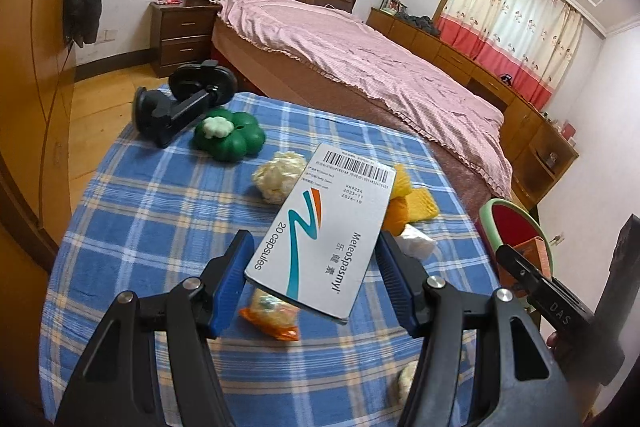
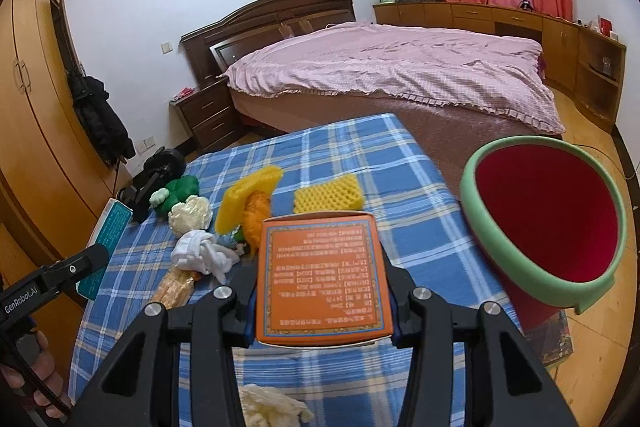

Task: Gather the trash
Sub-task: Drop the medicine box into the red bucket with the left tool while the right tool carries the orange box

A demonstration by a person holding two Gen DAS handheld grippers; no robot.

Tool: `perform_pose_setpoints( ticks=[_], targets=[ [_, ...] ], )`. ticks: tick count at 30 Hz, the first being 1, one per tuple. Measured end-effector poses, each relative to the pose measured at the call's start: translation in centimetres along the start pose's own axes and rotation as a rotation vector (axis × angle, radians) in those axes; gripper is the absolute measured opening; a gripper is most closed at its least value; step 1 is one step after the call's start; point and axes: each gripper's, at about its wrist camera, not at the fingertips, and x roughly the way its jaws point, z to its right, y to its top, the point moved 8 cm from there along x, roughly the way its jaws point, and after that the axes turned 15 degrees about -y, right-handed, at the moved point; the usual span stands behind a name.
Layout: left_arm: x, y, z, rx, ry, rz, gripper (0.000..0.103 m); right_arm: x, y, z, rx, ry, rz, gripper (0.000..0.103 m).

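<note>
The left gripper (image 1: 314,277) has its blue-padded fingers (image 1: 230,281) clamped on the long edges of a white medicine box (image 1: 320,227), printed with a barcode and "20 capsules", held tilted above the bench (image 1: 132,219). The right gripper (image 2: 322,301) has its fingers clamped on the sides of an orange box (image 2: 322,275) covered in small print, also lifted above the bench, near its right edge.

The bench is covered by a blue plaid cloth. Under the white medicine box lies an orange snack wrapper (image 1: 272,313). Toward the middle of the bench sit a crumpled white tissue (image 2: 202,253), a cream crumpled paper ball (image 2: 190,215), a yellow foam piece (image 2: 328,195) and a yellow and orange bundle (image 2: 248,207). Near the far left corner are a green flower-shaped toy (image 1: 230,135) and a black phone mount (image 1: 180,103). Another cream crumpled wad (image 2: 272,407) lies at the near edge.

Just off the bench's right edge stands a trash bin (image 2: 544,223) with a green rim and red inside, its mouth open toward the right wrist camera. Behind the bench is a bed (image 2: 392,67) with a pink cover.
</note>
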Motion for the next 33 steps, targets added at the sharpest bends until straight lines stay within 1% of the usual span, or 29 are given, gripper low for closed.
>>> perform_pose_setpoints(
  ticks=[5,17,27,33],
  targets=[
    [0.8,0.3,1.6,-0.001,-0.017,-0.007,0.063,-0.2,0.7,1.8,0.015,-0.007,0.011,0.049],
    [2.8,1.1,5.7,0.036,-0.053,-0.028,0.063,-0.3,1.5,6.0,0.066,-0.033,0.026,0.049],
    [5.0,1.5,9.6,0.084,-0.086,-0.057,0.063,-0.5,1.9,9.6,0.111,-0.069,0.034,0.049],
    [6.8,1.6,12.8,0.140,-0.118,-0.071,0.063,-0.7,2.3,12.5,0.148,-0.108,0.051,0.049]
  ],
)
